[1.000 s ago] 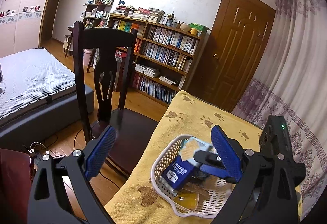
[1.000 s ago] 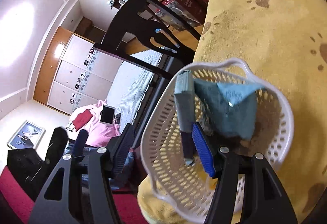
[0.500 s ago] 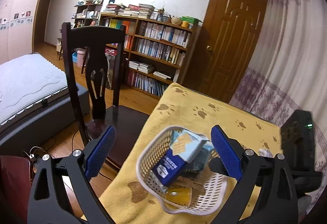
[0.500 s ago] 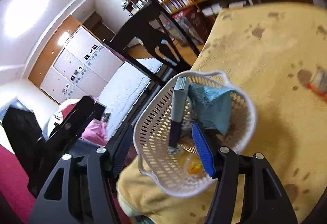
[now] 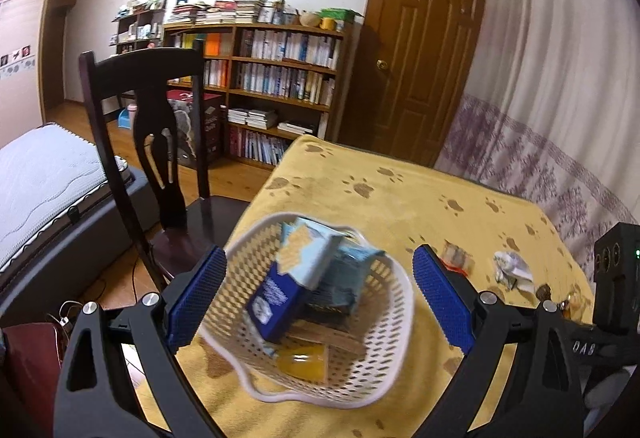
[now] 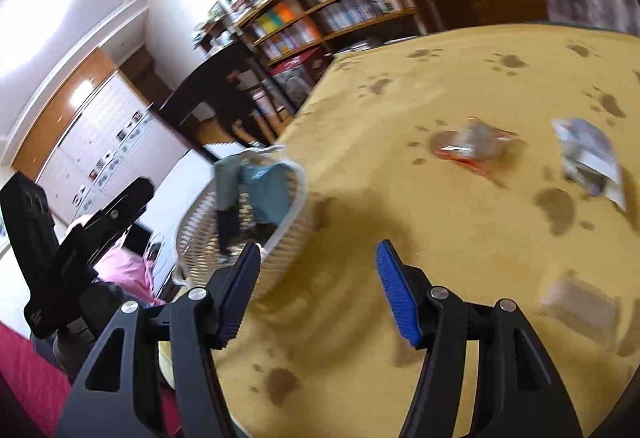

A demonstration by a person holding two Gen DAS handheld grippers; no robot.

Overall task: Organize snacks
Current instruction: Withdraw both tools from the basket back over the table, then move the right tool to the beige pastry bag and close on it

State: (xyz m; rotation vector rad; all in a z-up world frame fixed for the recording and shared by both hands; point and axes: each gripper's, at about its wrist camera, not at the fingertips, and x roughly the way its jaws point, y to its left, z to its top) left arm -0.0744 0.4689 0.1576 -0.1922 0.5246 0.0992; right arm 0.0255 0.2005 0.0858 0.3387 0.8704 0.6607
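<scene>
when i looked down, the basket (image 5: 394, 322) already had some snacks in it: a blue box (image 5: 294, 280) standing on end, a teal bag (image 5: 352, 270) leaning on it, and something orange (image 5: 302, 364) at the bottom. so i think part of the job was done. the basket sat on the yellow cloth (image 5: 400, 206) near the table's edge, by the dark chair (image 5: 148, 110).

more snacks were left out on the cloth, well apart from the basket. i saw a clear pack with red trim (image 6: 474, 146), a white and grey wrapper (image 6: 588, 158), and a blurry pale thing (image 6: 578, 308) close to me that i could not make out. some tiny bits lay past the wrapper in the left view, too small to tell.

my left gripper (image 5: 318, 296) was wide open and held nothing, with the basket between its fingers in the view. my right gripper (image 6: 318, 292) was open too and empty, over bare cloth beside the basket.

nothing stood between my right gripper and the loose snacks. a bookshelf (image 5: 276, 78) and a door (image 5: 424, 50) were far behind. the bed (image 5: 44, 178) was off to the side.
</scene>
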